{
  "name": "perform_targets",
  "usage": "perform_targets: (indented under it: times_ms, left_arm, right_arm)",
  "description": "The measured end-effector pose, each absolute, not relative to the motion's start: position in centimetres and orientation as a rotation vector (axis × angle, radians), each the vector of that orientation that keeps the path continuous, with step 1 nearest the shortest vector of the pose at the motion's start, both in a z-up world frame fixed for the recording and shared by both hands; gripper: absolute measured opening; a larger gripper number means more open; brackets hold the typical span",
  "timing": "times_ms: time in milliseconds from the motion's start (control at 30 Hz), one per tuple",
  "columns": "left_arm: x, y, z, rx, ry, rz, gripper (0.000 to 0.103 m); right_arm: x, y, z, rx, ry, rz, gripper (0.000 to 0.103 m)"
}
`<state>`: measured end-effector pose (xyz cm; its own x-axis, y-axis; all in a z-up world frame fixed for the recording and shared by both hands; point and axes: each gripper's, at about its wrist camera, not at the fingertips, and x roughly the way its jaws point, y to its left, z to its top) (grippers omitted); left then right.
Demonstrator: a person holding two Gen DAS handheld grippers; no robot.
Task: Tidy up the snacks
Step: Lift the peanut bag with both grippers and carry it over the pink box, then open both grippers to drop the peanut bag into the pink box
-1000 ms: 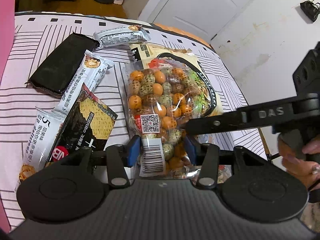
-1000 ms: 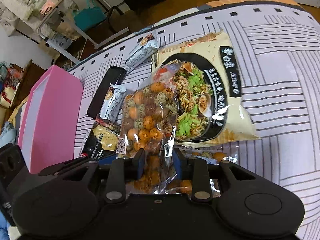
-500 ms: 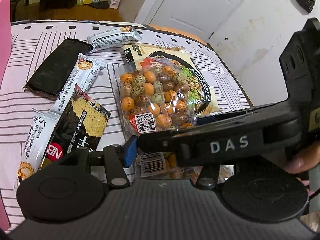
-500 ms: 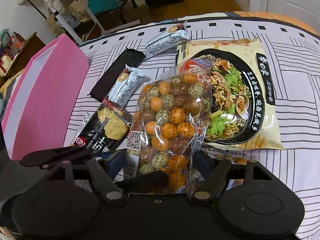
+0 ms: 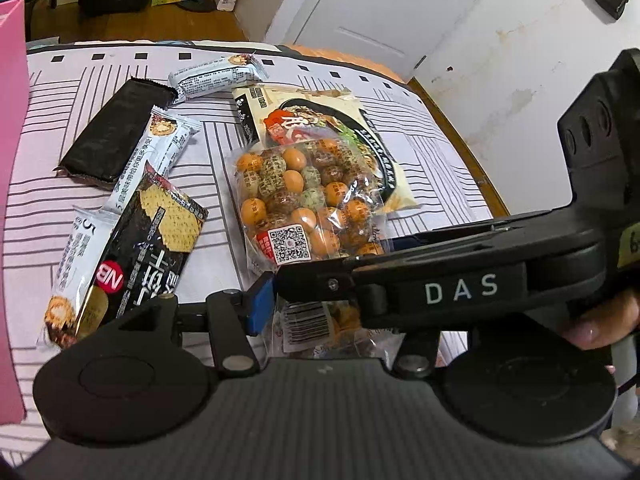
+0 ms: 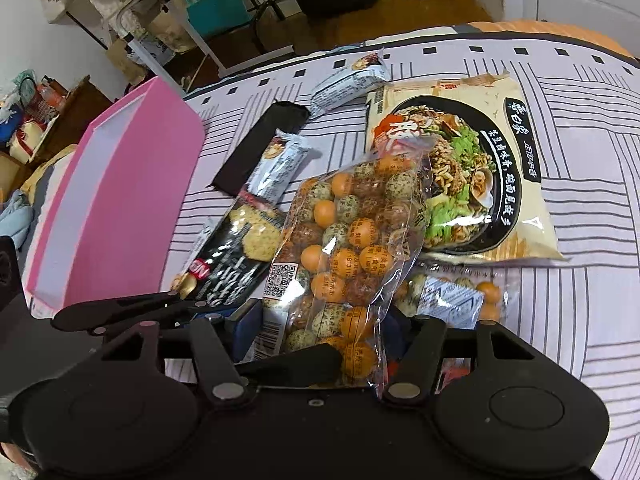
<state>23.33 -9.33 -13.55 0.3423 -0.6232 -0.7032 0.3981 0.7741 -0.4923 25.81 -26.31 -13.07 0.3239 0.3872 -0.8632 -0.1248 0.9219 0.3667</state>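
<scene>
Striped bedding is carrying the scattered snacks, a pink bin waiting on the left. Left gripper is clamping the near end of the clear bag of coated peanuts, its long axis running away from both cameras. Right gripper, crossing over the left, has just been closing, jaws still apart around that end (pads seemingly not pressing).
</scene>
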Motion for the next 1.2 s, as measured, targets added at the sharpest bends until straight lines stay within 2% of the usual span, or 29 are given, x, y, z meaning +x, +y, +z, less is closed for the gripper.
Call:
perform_targets:
  times_ms: [633, 933, 1200]
  left_arm:
    - [15.7, -6.5, -5.1, -0.137, 1.014, -0.693, 0.051]
    - [12.2, -0.1, -0.5, -0.219, 0.938, -0.656, 0.051]
    - [11.5, 7.1, 1.8, -0.275, 0.846, -0.564, 0.051]
  right_arm:
    - [18.2, -23.3, -5.3, 0.264, 1.134, 0.442, 0.065]
    - [16.8, -17.6, -0.5, 0.199, 1.081, 0.532, 0.065]
    - [19.2, -10.9, 1.1, 0.144, 1.03, 0.656, 0.065]
